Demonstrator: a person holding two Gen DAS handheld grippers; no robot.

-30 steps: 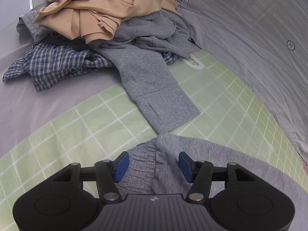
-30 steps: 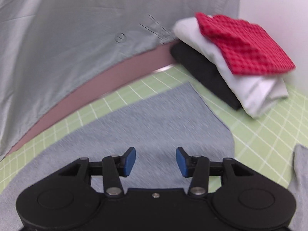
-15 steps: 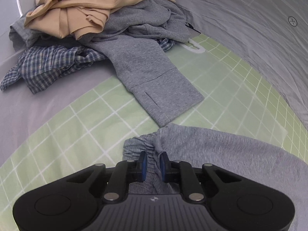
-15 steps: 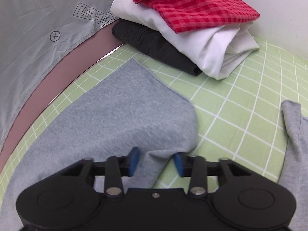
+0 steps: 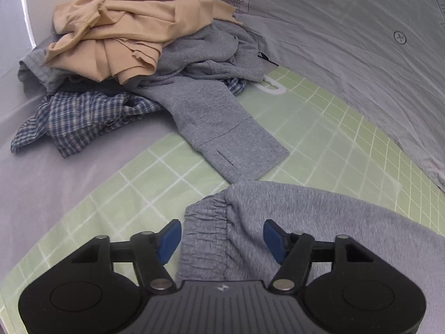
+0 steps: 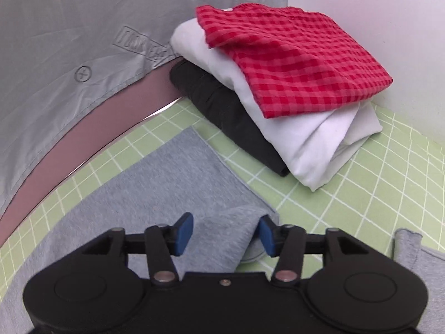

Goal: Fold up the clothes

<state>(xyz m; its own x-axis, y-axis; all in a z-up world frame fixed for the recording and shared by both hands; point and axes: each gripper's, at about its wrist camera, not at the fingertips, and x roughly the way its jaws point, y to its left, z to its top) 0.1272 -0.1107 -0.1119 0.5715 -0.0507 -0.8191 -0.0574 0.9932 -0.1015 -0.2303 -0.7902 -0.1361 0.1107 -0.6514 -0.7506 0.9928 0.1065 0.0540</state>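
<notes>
Grey sweatpants (image 5: 306, 217) lie on the green grid mat (image 5: 139, 183). Their gathered elastic waistband (image 5: 211, 222) sits between the blue pads of my left gripper (image 5: 222, 240), whose jaws are opening and do not press the cloth. In the right wrist view the same grey sweatpants (image 6: 155, 183) spread flat, with a folded-over edge (image 6: 236, 222) lying between the pads of my right gripper (image 6: 225, 236). Those jaws are opening too, clear of the fabric.
A heap of unfolded clothes sits at the far left: a beige garment (image 5: 133, 25), a grey hoodie (image 5: 211, 105) and a blue plaid shirt (image 5: 80, 117). A folded stack stands at the far right: red checked cloth (image 6: 292, 55), white (image 6: 306, 139), black (image 6: 230, 117). Grey sheeting (image 6: 69, 41) lies behind.
Both grippers shut on the sweatpants half a second ago and have since opened, letting the cloth go. The right gripper has shifted toward the folded stack.
</notes>
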